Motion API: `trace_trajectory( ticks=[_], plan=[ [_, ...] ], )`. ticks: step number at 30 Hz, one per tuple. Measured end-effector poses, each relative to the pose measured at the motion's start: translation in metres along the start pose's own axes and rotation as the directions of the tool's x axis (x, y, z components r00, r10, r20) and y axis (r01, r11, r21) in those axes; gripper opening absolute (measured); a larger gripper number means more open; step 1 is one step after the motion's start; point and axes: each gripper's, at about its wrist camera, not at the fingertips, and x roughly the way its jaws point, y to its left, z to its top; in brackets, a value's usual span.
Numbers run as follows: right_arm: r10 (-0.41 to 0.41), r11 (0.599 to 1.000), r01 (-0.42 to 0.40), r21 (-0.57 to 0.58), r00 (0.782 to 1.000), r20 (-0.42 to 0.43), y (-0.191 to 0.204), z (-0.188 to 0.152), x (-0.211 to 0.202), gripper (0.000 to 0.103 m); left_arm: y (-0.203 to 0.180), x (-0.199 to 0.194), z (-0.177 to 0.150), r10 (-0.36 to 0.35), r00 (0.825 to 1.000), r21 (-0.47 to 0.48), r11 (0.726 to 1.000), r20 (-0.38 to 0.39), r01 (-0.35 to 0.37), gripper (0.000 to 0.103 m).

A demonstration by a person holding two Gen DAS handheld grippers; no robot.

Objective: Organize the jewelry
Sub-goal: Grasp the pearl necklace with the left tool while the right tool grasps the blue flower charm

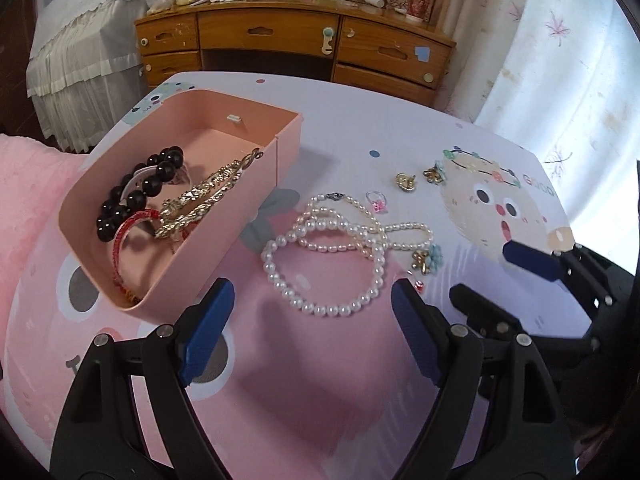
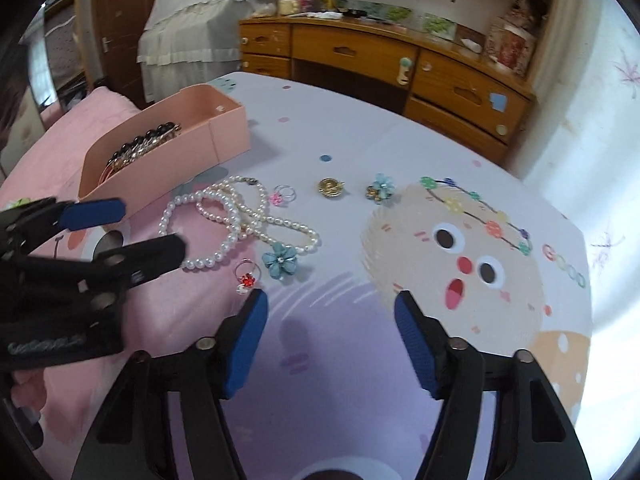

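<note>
A pink box (image 1: 256, 184) (image 2: 228, 136) sits on the bed and holds a black bead bracelet (image 1: 140, 192), a gold chain (image 1: 200, 196) and a red bangle (image 1: 124, 236). Pearl necklaces (image 1: 340, 244) (image 2: 236, 216) lie tangled beside it. Nearby lie a blue flower earring (image 2: 281, 260) (image 1: 430, 258), a red ring (image 2: 246, 276), a pink ring (image 1: 377, 201) (image 2: 282, 195), a gold brooch (image 1: 405, 181) (image 2: 330, 188) and a second flower earring (image 1: 434, 174) (image 2: 380, 191). My left gripper (image 1: 312, 312) is open just before the pearls. My right gripper (image 2: 330, 320) is open and empty.
The bed cover (image 2: 360, 140) has cartoon prints. A wooden dresser (image 1: 296, 36) stands behind the bed, with clutter on top. A white covered bed (image 1: 76, 60) is at the back left. A curtain (image 1: 560, 60) hangs at right. A pink pillow (image 1: 24, 200) lies at left.
</note>
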Motion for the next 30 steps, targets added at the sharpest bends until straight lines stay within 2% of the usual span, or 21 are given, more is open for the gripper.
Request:
trace_trajectory(
  ticks=[3,7,9,13,18,21,24,26,28,30],
  plan=[
    [0.008,0.999,-0.007,-0.052,1.0,0.009,0.008,0.0,0.007,0.057,-0.005,0.012,0.001,0.024,1.0,0.019,1.0,-0.018,-0.024,0.079],
    [0.004,0.995,-0.002,-0.095,1.0,0.023,0.015,0.002,0.015,0.054,-0.016,0.021,-0.001,0.083,0.997,0.086,0.993,0.011,-0.083,0.079],
    [0.007,0.996,-0.005,-0.093,1.0,0.027,0.012,0.004,0.018,0.053,-0.016,0.023,0.0,0.085,0.996,0.08,0.993,0.015,-0.086,0.079],
    [0.021,0.995,-0.017,-0.094,0.999,0.039,0.01,0.008,0.022,0.049,-0.01,0.036,0.005,0.041,0.999,0.023,0.999,-0.031,-0.041,0.079],
    [0.035,0.989,-0.027,-0.147,0.998,0.055,0.015,0.012,0.026,0.036,-0.011,0.042,0.008,0.065,0.998,0.042,0.997,-0.01,-0.064,0.078],
    [0.047,0.986,-0.037,-0.161,0.997,0.061,0.017,0.013,0.029,0.029,-0.012,0.043,0.008,0.064,0.998,0.05,0.997,0.012,-0.064,0.073],
    [0.068,0.983,-0.057,-0.173,0.996,0.056,0.021,0.015,0.031,0.02,-0.014,0.04,0.007,0.048,0.998,0.078,0.996,0.033,-0.051,0.052],
    [0.07,0.982,-0.059,-0.182,0.996,0.057,0.024,0.016,0.032,0.019,-0.018,0.038,0.006,0.038,0.999,0.098,0.994,0.038,-0.042,0.027],
    [0.084,0.982,-0.074,-0.175,0.995,0.05,0.023,0.018,0.035,0.019,-0.021,0.037,0.006,0.036,0.999,0.111,0.993,0.034,-0.04,0.014],
    [0.09,0.984,-0.082,-0.16,0.995,0.044,0.022,0.019,0.035,0.019,-0.022,0.035,0.005,0.036,0.999,0.115,0.993,0.029,-0.039,0.006]
  ],
)
